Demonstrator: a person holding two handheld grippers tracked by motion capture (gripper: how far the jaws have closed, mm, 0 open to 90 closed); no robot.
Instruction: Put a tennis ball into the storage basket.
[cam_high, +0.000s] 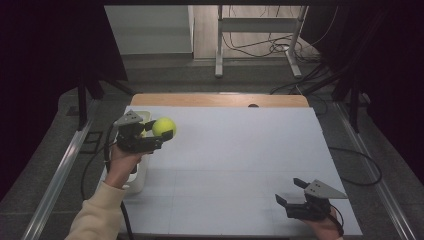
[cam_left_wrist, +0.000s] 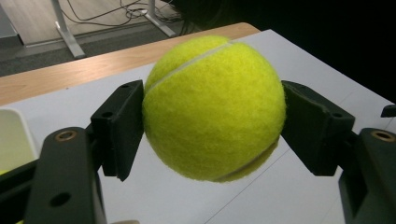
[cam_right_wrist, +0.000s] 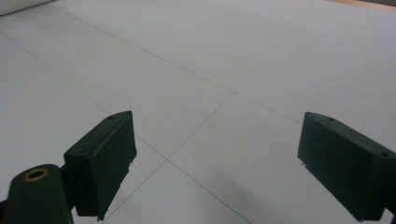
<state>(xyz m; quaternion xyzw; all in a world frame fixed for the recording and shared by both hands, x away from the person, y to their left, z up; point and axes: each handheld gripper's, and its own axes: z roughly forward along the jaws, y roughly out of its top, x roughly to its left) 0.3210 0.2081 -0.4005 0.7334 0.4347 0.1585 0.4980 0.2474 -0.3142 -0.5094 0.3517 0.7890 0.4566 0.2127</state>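
A yellow-green tennis ball (cam_high: 163, 126) is clamped in my left gripper (cam_high: 161, 131) above the table's left side, just right of a white bin. In the left gripper view the ball (cam_left_wrist: 214, 107) sits off the white surface between the two black pads (cam_left_wrist: 120, 126), which press on its sides; the gripper (cam_left_wrist: 214, 121) is shut on it. My right gripper (cam_high: 291, 192) rests near the table's front right corner. Its jaws stand wide apart in the right gripper view, with only bare white table between them (cam_right_wrist: 215, 154).
A white bin (cam_high: 139, 167) stands along the table's left edge under my left hand. The white tabletop (cam_high: 240, 150) ends in a wooden strip (cam_high: 220, 99) at the far side. Beyond it are desk legs and cables on the floor.
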